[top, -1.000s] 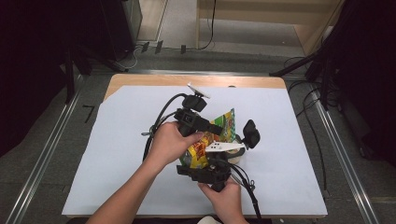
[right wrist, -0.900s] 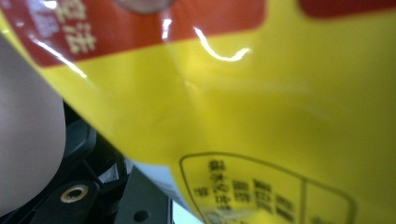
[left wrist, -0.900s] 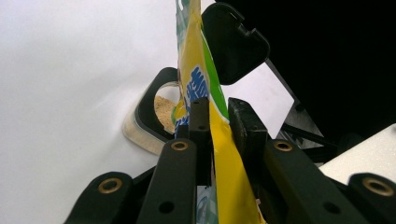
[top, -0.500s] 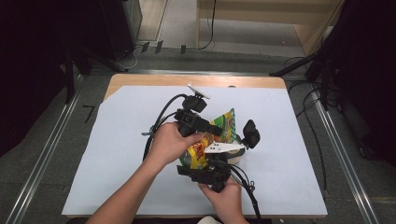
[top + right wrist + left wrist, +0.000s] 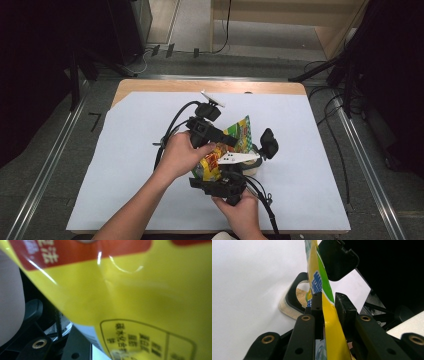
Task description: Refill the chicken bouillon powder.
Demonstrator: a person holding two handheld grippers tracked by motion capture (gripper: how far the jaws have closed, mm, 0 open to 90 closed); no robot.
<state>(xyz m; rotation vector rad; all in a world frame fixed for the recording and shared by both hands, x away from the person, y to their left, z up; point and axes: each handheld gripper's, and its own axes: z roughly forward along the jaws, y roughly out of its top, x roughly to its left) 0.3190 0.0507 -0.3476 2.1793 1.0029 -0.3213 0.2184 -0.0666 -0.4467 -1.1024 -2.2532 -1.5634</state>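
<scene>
Both hands are working close together over the middle of the white table, and the yellow snack bag is hanging between the two tools. The left gripper is pinching the bag: in the left gripper view its two black jaws are pressing the bag edge-on from either side, the bag standing upright and running up past the jaw tips. Just beyond it, a container with pale crumbs inside is sitting on the table, and its black lid is standing open above the bag's top edge. From overhead, that lid is sitting just to the right of the bag. The right gripper is sitting at the bag's near end, right up against it; in the right gripper view the bag is pressing so close to the lens that I can't tell whether those jaws are clamping it or not.
</scene>
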